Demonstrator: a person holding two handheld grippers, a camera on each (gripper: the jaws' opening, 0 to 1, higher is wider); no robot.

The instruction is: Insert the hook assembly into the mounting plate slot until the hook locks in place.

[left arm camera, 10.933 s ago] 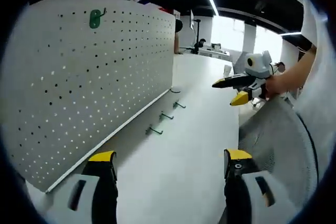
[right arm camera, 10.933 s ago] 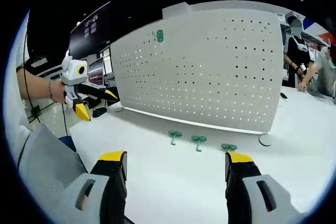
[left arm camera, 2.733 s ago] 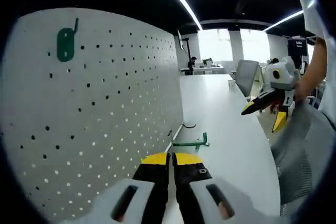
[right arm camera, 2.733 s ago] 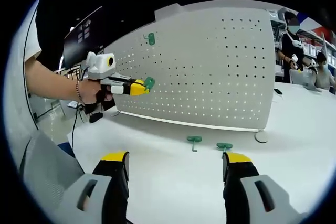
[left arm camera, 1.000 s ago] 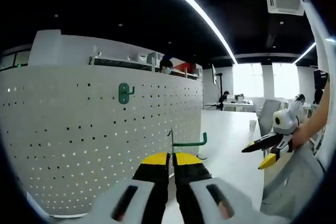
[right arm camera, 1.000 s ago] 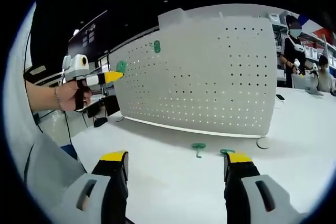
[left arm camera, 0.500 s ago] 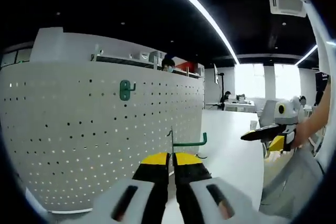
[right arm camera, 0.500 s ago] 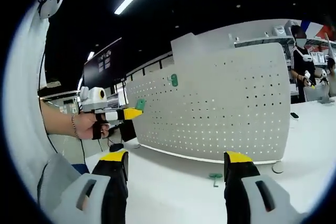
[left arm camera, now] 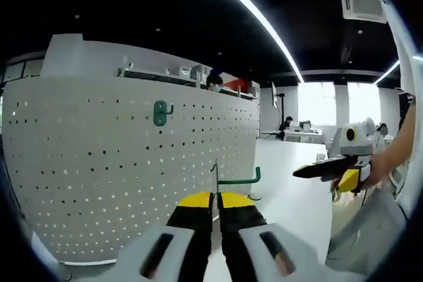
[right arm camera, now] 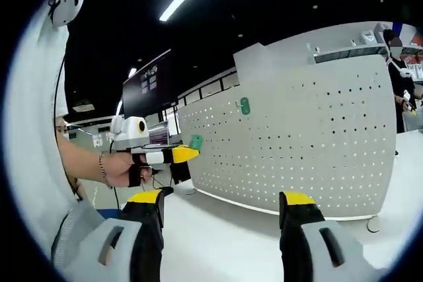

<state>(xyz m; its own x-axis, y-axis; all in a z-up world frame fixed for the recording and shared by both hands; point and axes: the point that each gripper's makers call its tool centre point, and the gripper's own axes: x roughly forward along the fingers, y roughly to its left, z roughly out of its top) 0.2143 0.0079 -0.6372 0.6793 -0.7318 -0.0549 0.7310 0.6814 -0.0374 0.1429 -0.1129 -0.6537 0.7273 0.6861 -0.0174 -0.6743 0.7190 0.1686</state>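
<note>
A white pegboard point(left arm camera: 99, 183) stands upright on the white table and carries one mounted green hook point(left arm camera: 159, 112) high up. My left gripper point(left arm camera: 215, 201) is shut on a green hook point(left arm camera: 239, 179), held in front of the board's right part, apart from it. In the right gripper view the left gripper point(right arm camera: 188, 154) carries the green hook point(right arm camera: 196, 142) near the pegboard's point(right arm camera: 317, 150) left edge, below and left of the mounted hook point(right arm camera: 244, 105). My right gripper point(right arm camera: 223, 203) is open and holds nothing; in the left gripper view the right gripper point(left arm camera: 324, 175) hangs at the right, away from the board.
The white table point(right arm camera: 225, 242) runs along the foot of the board. A dark monitor point(right arm camera: 149, 94) stands behind the left gripper. A person point(right arm camera: 402, 64) stands beyond the board's right end. The hand point(right arm camera: 119, 166) holding the left gripper shows at the left.
The right gripper view has tilted up and swung, so the loose hooks on the table have left it. The left gripper stays shut on its hook, hardly moved before the board.
</note>
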